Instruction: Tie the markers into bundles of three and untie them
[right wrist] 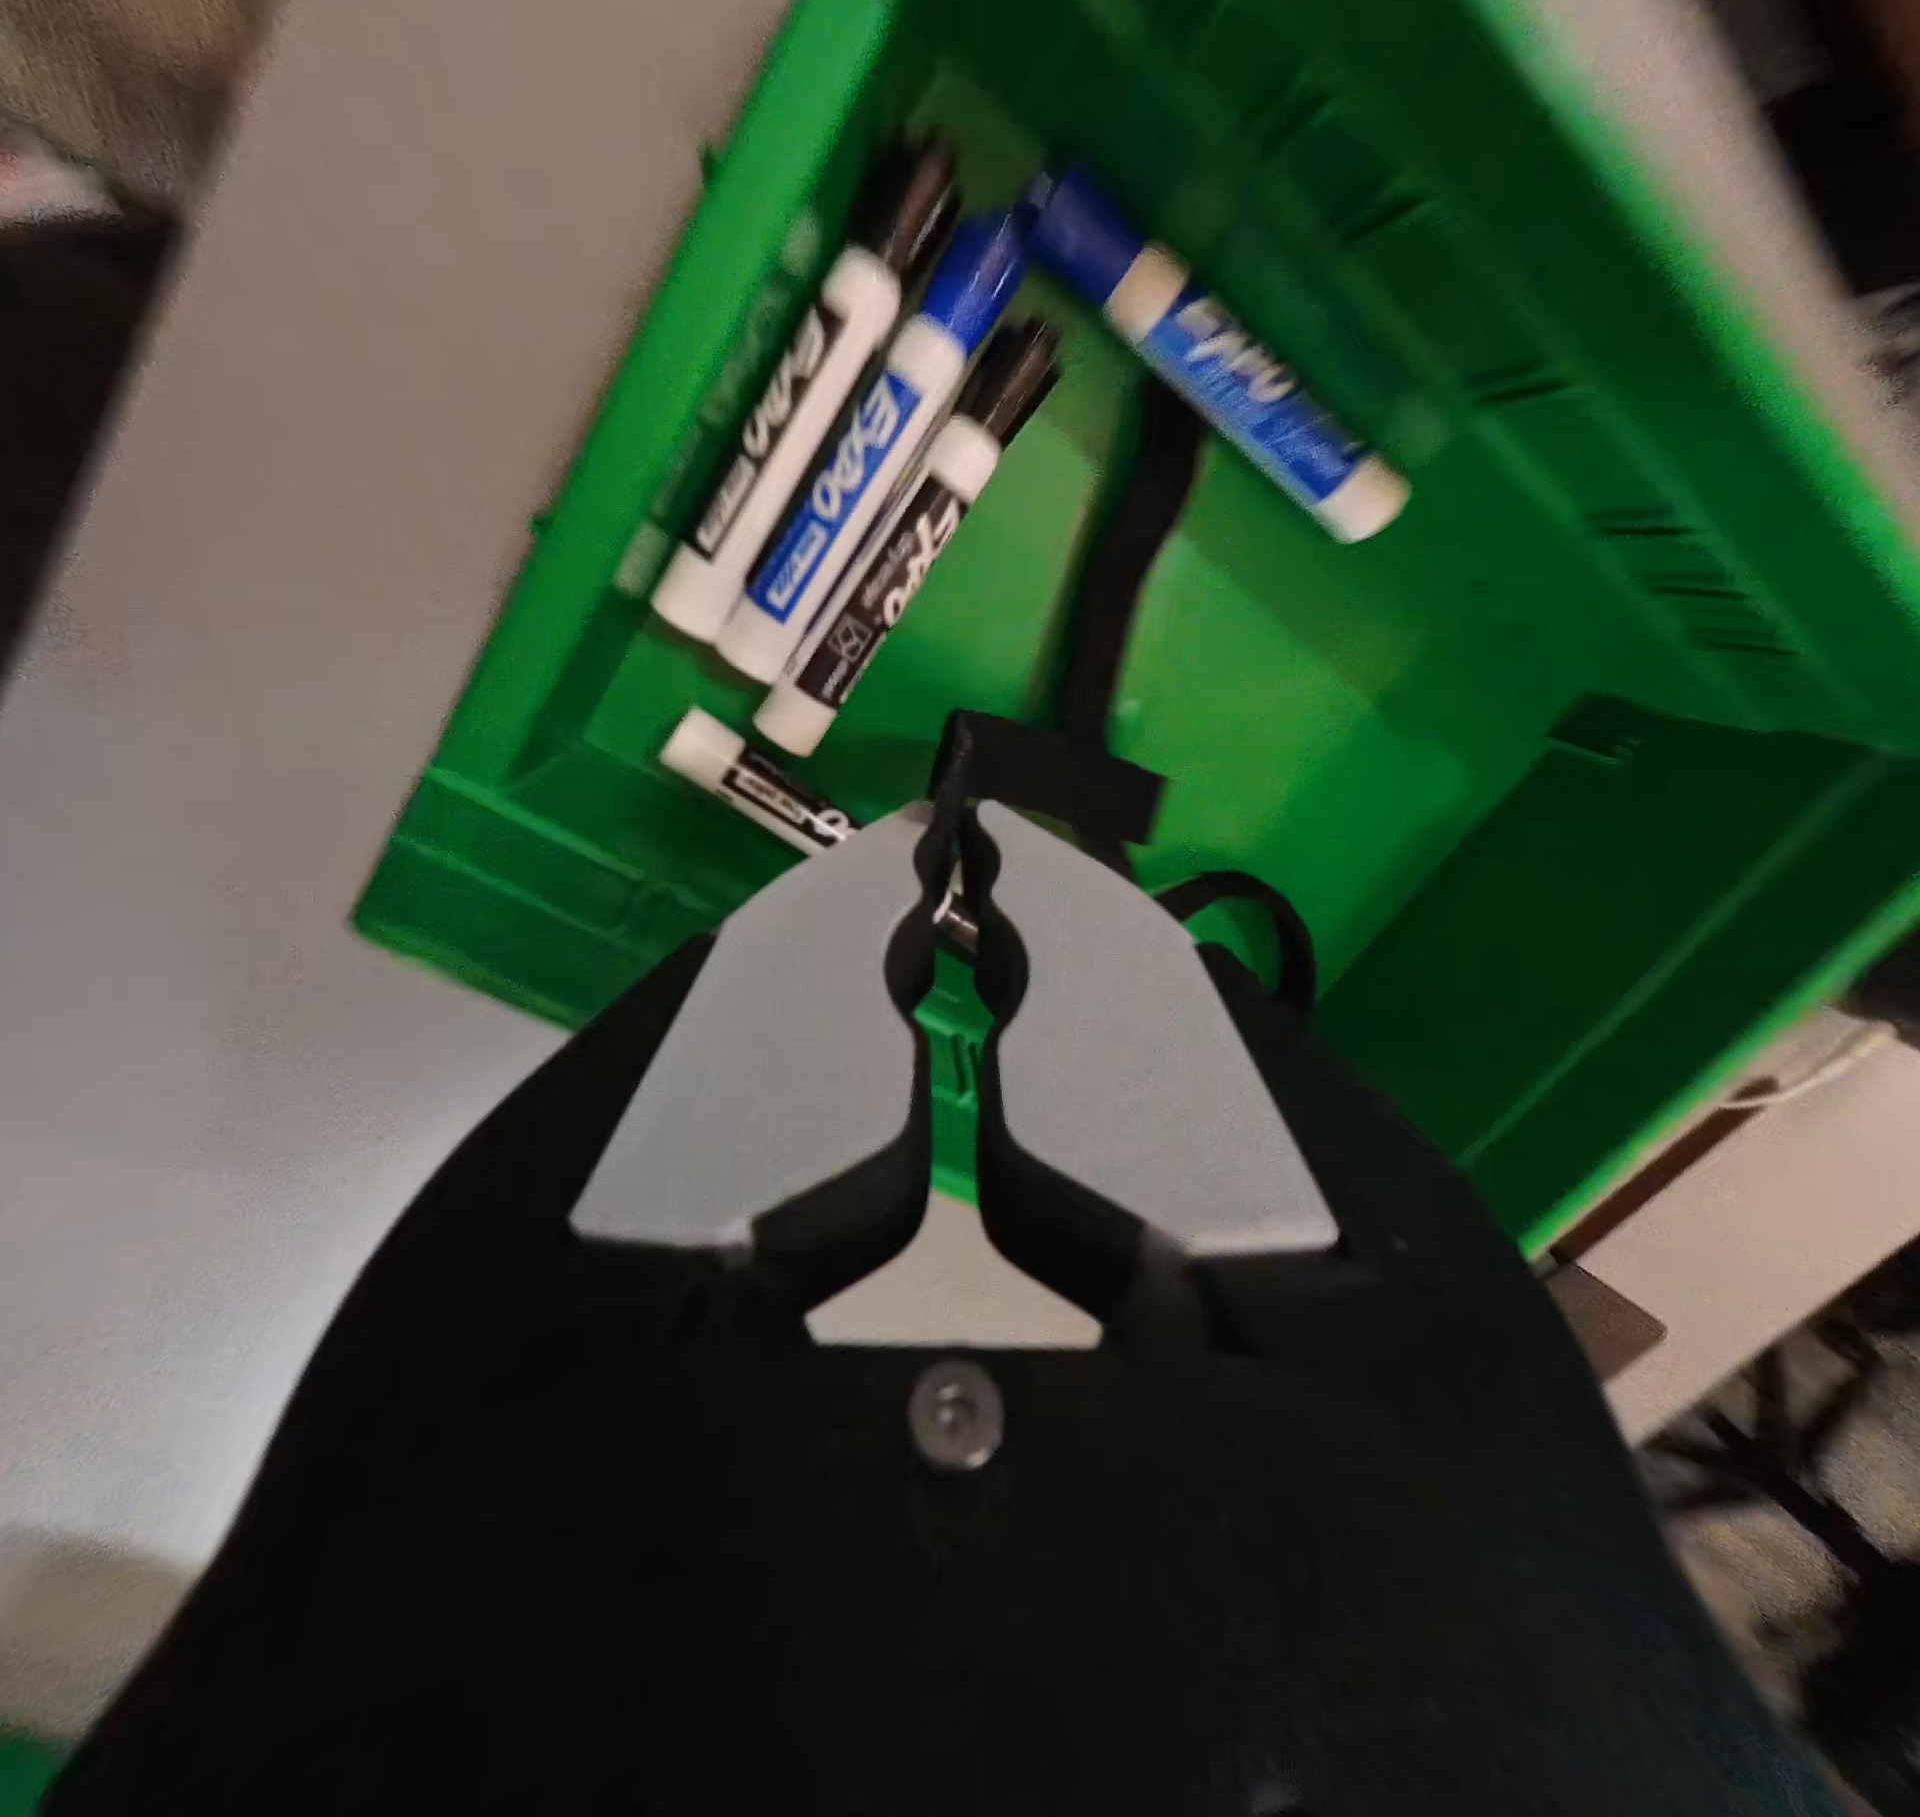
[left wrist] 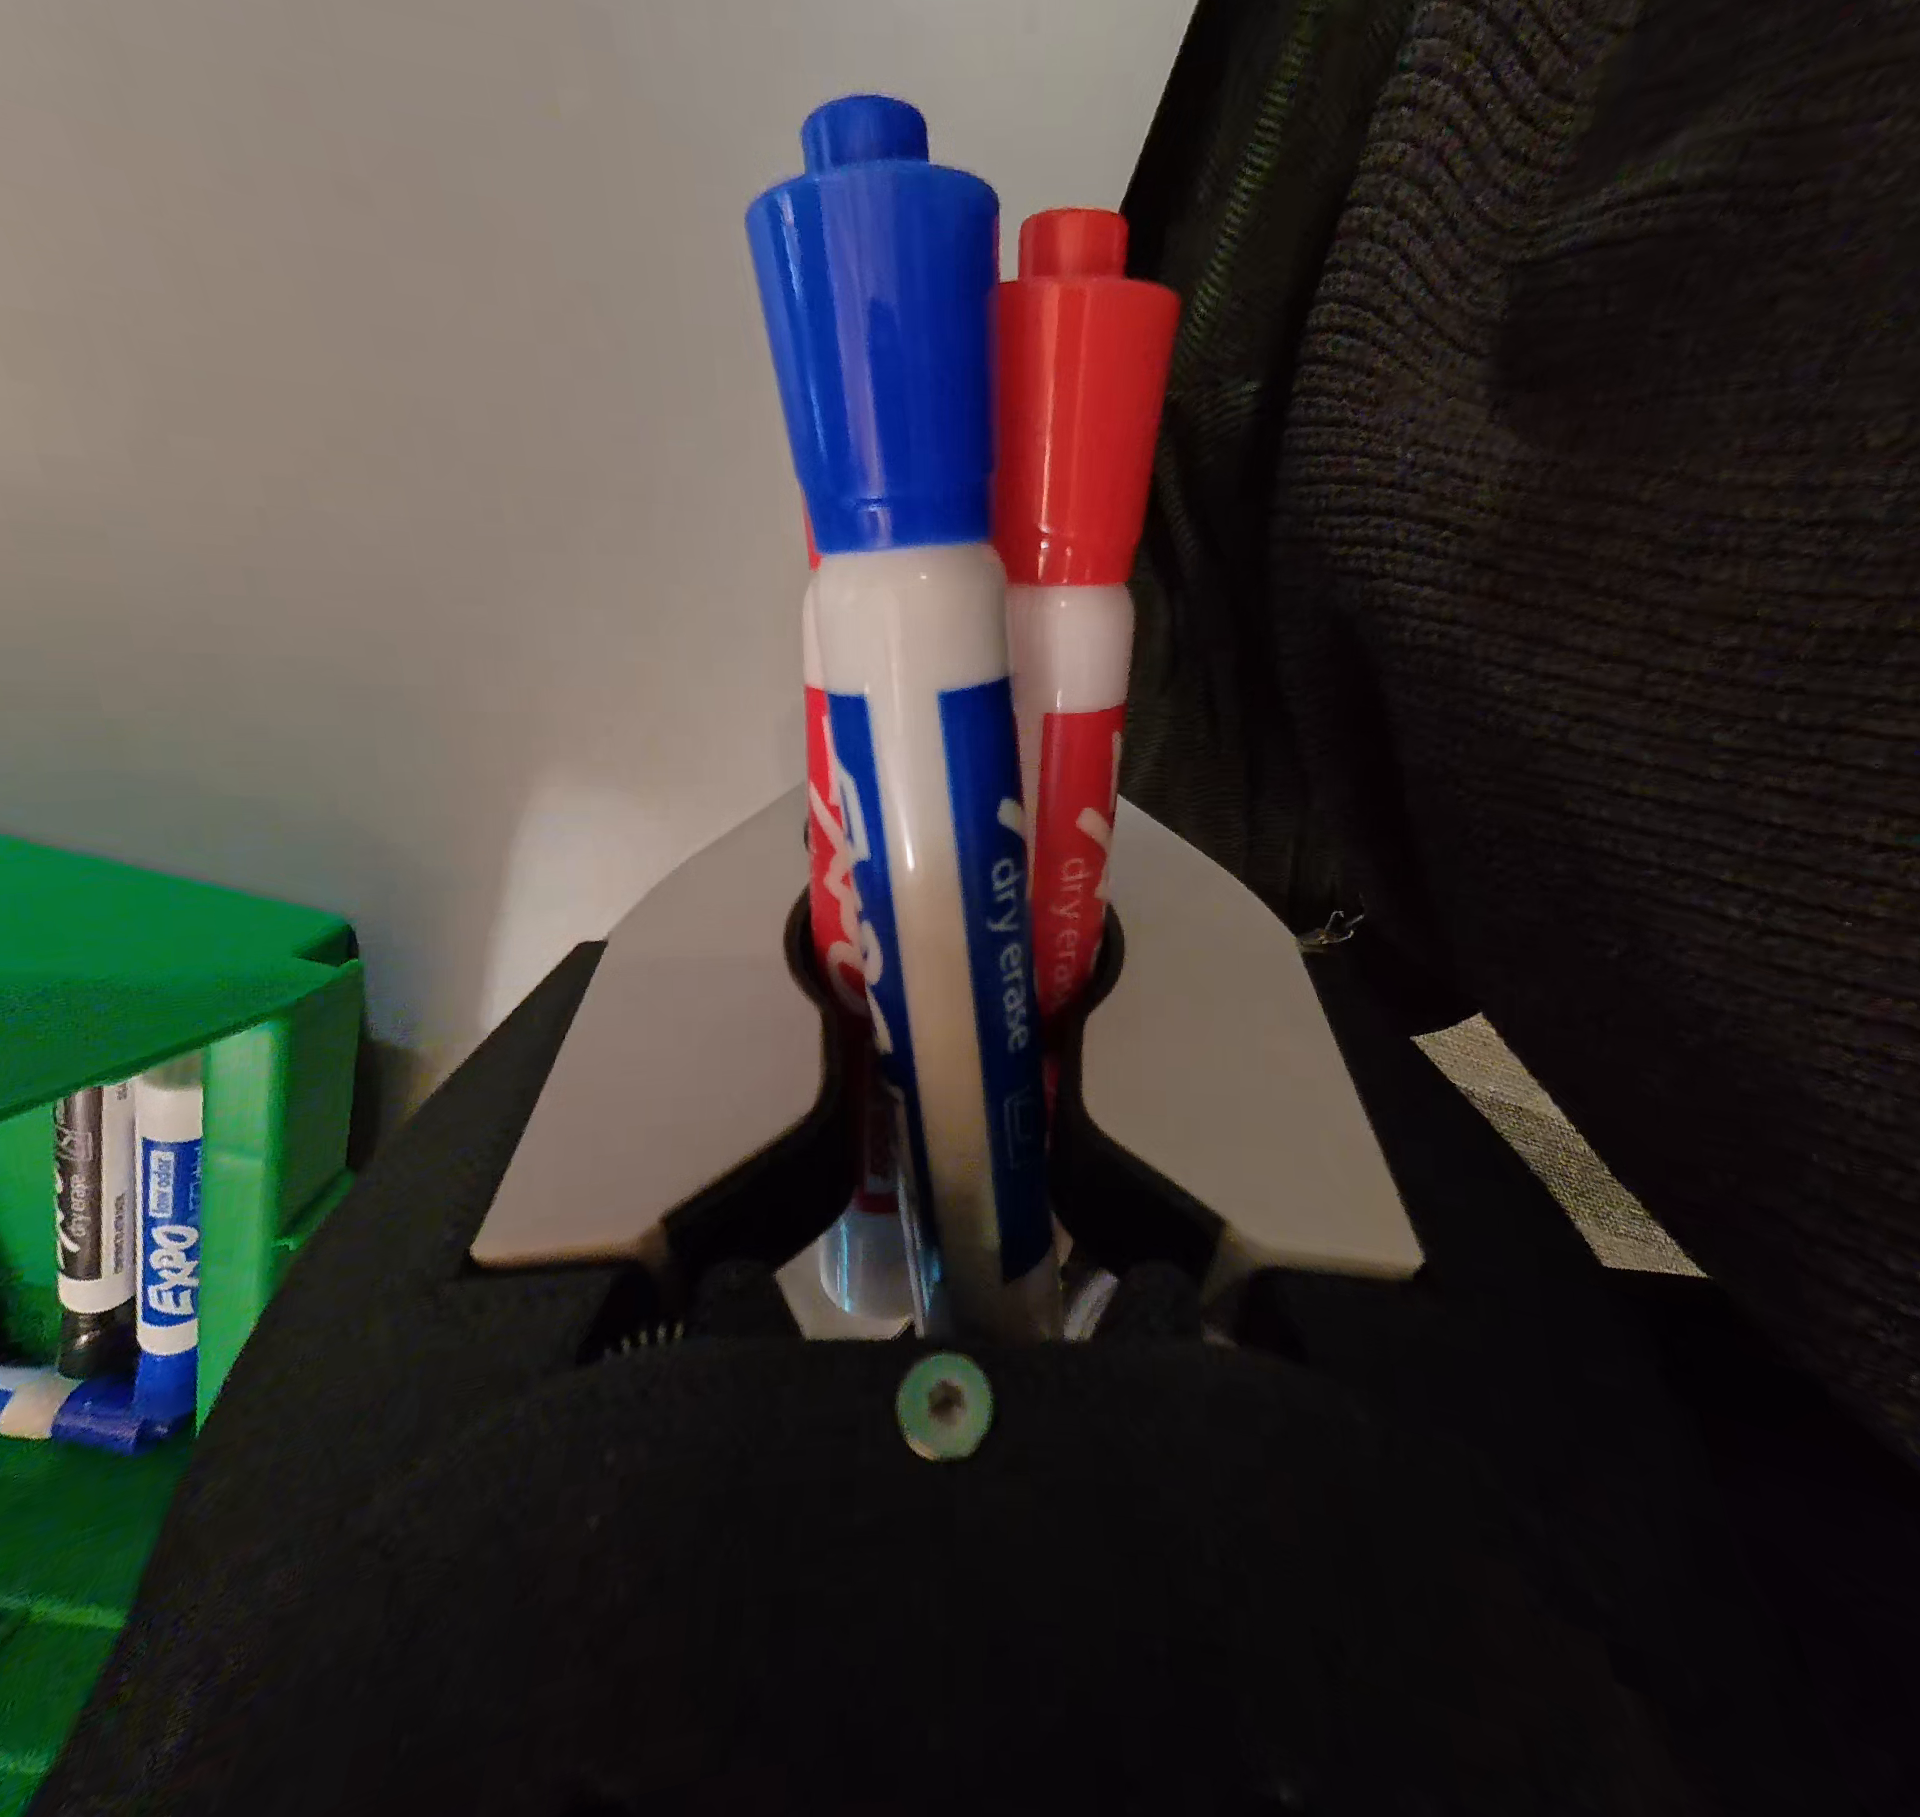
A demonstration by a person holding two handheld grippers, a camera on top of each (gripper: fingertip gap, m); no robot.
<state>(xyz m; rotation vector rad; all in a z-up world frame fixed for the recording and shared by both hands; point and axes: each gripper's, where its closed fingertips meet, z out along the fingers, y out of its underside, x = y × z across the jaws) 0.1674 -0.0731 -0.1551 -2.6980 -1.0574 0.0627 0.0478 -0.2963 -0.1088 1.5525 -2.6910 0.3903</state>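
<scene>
My left gripper [left wrist: 961, 832] is shut on a bundle of dry-erase markers that stand upright between its fingers. A blue-capped marker [left wrist: 883, 365] is in front, a red-capped marker [left wrist: 1081, 417] is beside it on the right, and more red shows behind on the left. My right gripper [right wrist: 951, 822] is shut on a thin black strap [right wrist: 1112, 562], which hangs over an open green bin [right wrist: 1558, 313]. Several blue and black markers [right wrist: 873, 458] lie inside the bin. The right wrist view is blurred.
The green bin [left wrist: 156, 978] shows at the lower left of the left wrist view with markers [left wrist: 166, 1248] inside. Dark knitted fabric [left wrist: 1558, 520] fills the right side, close to the held markers. The bin sits on a white surface [right wrist: 260, 624]. Some 25 cm of space lies between my two pairs of fingers.
</scene>
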